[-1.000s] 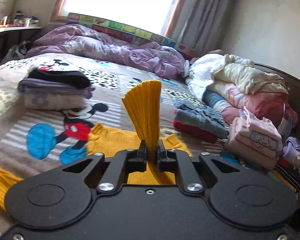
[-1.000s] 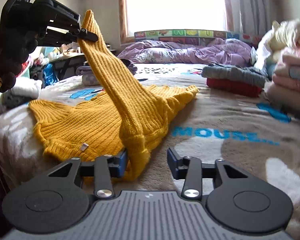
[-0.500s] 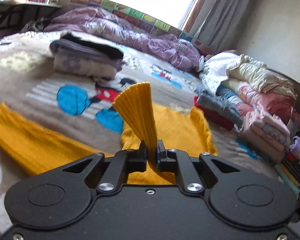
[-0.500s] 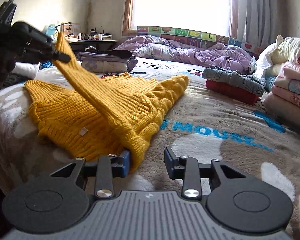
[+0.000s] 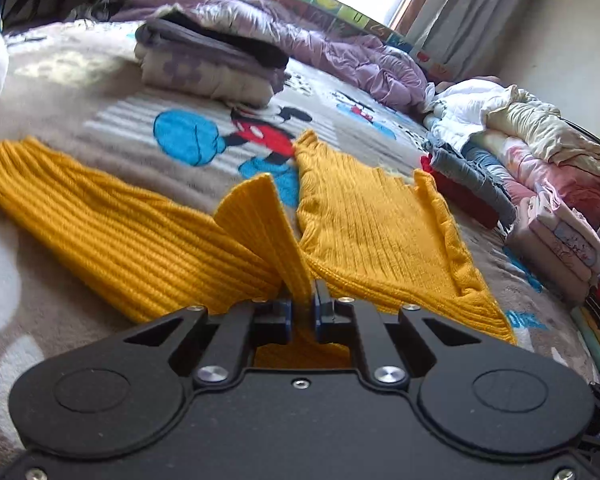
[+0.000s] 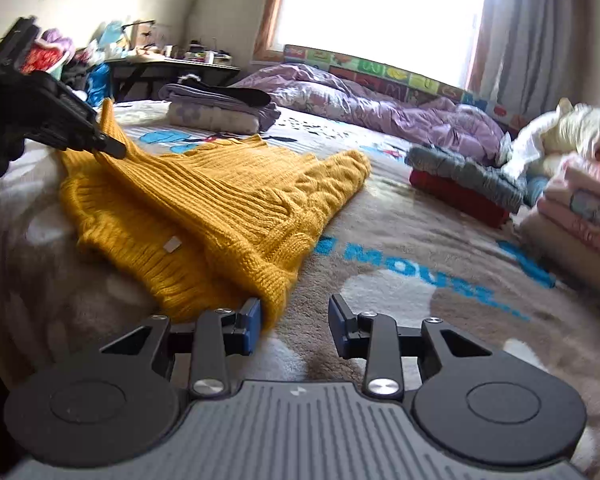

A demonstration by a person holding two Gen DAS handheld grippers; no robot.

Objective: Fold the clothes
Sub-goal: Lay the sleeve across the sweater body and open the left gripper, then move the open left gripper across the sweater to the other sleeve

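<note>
A mustard-yellow knit sweater (image 5: 372,220) lies spread on the cartoon-print bed blanket (image 5: 100,92). My left gripper (image 5: 303,304) is shut on the cuff of its sleeve (image 5: 260,220), which fans up between the jaws. In the right wrist view the same left gripper (image 6: 112,148) holds that sleeve low over the sweater (image 6: 228,200), at the left. My right gripper (image 6: 296,320) stands open at the sweater's near corner. Its left pad touches the folded knit edge and its right pad is over bare blanket.
A folded grey and lilac pile (image 5: 212,60) sits behind the sweater, a grey and red pile (image 6: 464,180) to the right, pink folded stacks (image 5: 560,240) at the far right. A purple duvet (image 6: 380,108) lies under the window. A cluttered table (image 6: 168,64) stands at back left.
My left gripper has come down with the sleeve, from high above the bed to just over the sweater. The sleeve now lies slanting across the sweater. The right gripper has rolled slightly.
</note>
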